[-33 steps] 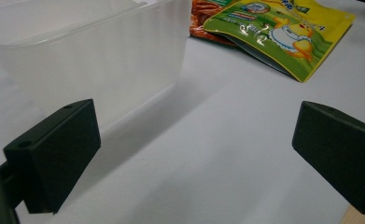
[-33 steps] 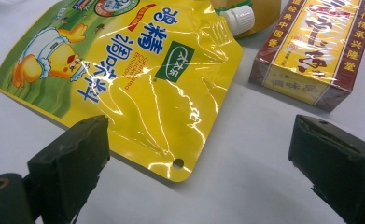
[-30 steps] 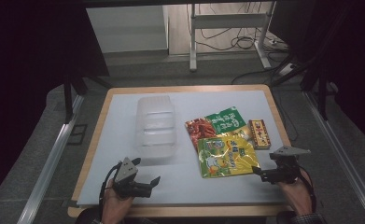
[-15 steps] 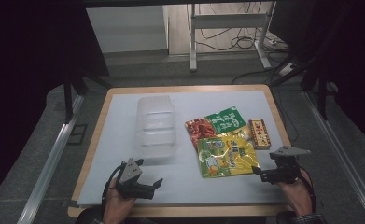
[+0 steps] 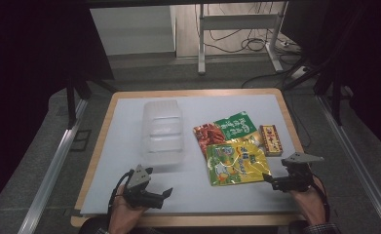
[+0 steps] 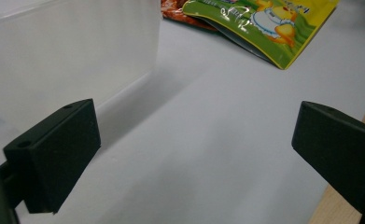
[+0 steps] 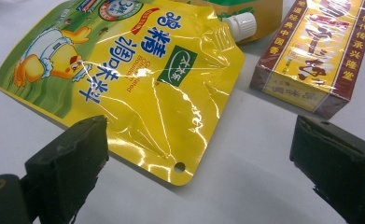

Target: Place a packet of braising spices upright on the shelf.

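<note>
Two grippers wait at the bottom of the frame, jaws wide and holding nothing: the left gripper (image 5: 162, 193) and the right gripper (image 5: 267, 179). Just beyond the right one lies the yellow spout pouch (image 5: 235, 163). Pinch its near corner gently. Farther up sits the clear plastic box (image 5: 162, 131).

Surface (image 5: 129, 105): wooden-edged top with a pale grey-white mat over most of it, centre of the high view. Grey floor (image 5: 42, 146) all round it. Metal rail (image 5: 49, 175) runs diagonally along lower left; a matching rail (image 5: 356, 161) at lower right. Dark stand legs (image 5: 73, 100) at left of the surface, another dark frame (image 5: 332, 83) at right. Upper centre: white metal frame (image 5: 237, 29) with black cables (image 5: 254, 44) looped on the lit floor beneath. Pale panel (image 5: 129, 29) upper left of centre. Far left and right edges in deep shadow.
</note>
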Tool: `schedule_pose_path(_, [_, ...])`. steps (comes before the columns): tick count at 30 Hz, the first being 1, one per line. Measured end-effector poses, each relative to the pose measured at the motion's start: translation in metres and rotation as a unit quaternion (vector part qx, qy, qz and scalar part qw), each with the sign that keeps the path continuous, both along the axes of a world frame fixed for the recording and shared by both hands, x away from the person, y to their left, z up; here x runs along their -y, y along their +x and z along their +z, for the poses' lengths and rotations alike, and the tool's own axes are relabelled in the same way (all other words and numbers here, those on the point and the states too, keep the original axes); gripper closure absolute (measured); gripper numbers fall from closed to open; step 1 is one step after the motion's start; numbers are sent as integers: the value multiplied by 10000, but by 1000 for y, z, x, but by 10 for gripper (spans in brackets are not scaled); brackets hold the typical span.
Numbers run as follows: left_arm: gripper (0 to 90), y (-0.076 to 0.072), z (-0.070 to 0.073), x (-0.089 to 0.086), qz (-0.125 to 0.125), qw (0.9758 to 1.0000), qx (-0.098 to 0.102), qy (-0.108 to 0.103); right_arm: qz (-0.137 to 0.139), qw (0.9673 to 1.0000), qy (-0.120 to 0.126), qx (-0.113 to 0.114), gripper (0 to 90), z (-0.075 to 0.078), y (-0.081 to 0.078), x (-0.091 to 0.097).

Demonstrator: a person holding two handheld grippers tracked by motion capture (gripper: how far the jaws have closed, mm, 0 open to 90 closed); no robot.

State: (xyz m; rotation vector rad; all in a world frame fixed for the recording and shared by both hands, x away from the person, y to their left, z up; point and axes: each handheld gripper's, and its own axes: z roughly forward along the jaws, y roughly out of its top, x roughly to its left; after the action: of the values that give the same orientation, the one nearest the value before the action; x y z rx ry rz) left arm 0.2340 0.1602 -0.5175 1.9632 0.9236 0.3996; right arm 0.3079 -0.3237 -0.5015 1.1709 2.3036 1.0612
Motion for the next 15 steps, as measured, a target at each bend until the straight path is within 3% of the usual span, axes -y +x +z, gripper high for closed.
schedule_pose_path(9, [102,-1,6,3,-74,10000,46,-2,1,10000,5,15,44,0,0,-1])
schedule_pose_path(15, [164,0,6,9,-259,9996,31,46,0,10000,-13,14,43,0,0,-1])
